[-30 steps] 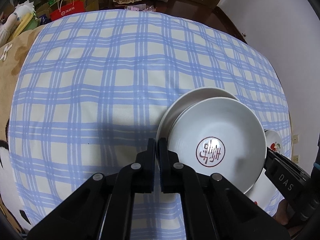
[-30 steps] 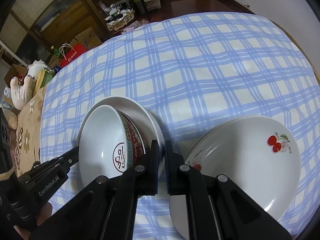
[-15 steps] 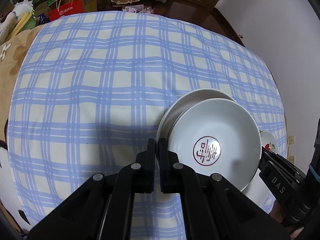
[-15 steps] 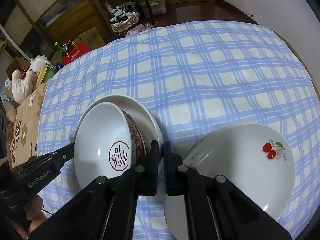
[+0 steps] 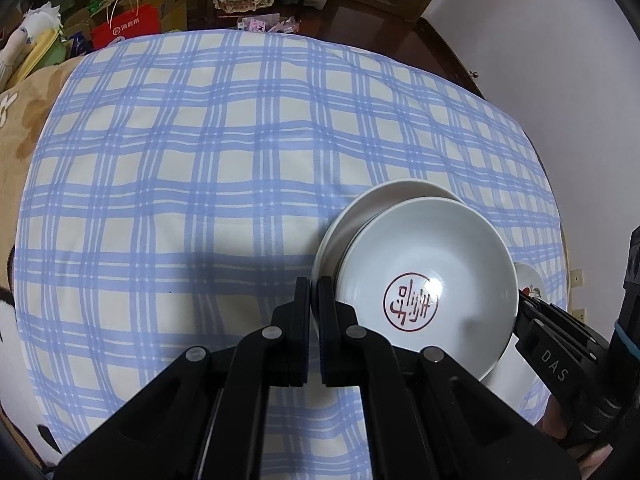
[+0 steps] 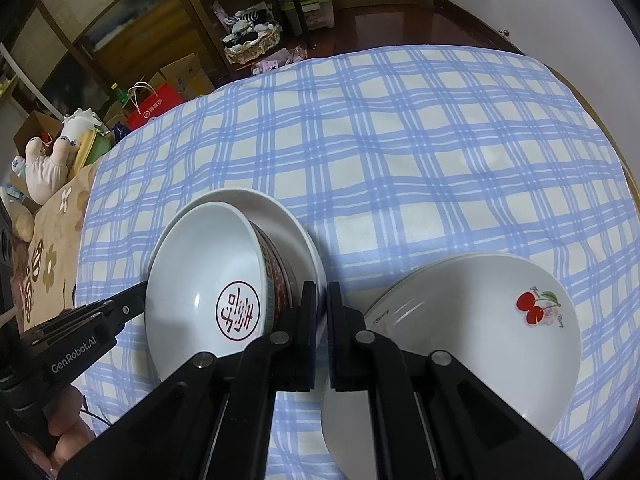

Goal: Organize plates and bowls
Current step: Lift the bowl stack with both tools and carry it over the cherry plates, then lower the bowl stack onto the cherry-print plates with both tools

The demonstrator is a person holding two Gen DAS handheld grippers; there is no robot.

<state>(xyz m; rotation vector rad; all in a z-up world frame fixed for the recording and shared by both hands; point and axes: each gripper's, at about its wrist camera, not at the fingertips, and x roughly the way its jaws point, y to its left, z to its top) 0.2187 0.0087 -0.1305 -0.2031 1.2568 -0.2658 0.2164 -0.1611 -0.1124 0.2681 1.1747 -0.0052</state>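
Your left gripper (image 5: 314, 300) points steeply down at the blue-checked cloth (image 5: 200, 184) on the tabletop, its jaws closed on the near-left rim of the plain white plate (image 5: 356, 208). Your right gripper (image 6: 322, 304) tilts down the same way, jaws clamped on that plate's opposite rim. The red-patterned bowl (image 6: 208, 276) sits on the plate between your two grippers. Just beside it on the right lies the cherry plate (image 6: 480, 336), resting on the cloth.

Blue-checked tablecloth (image 6: 400, 152) carries white plate (image 6: 280, 216), cherry plates (image 6: 480, 328).
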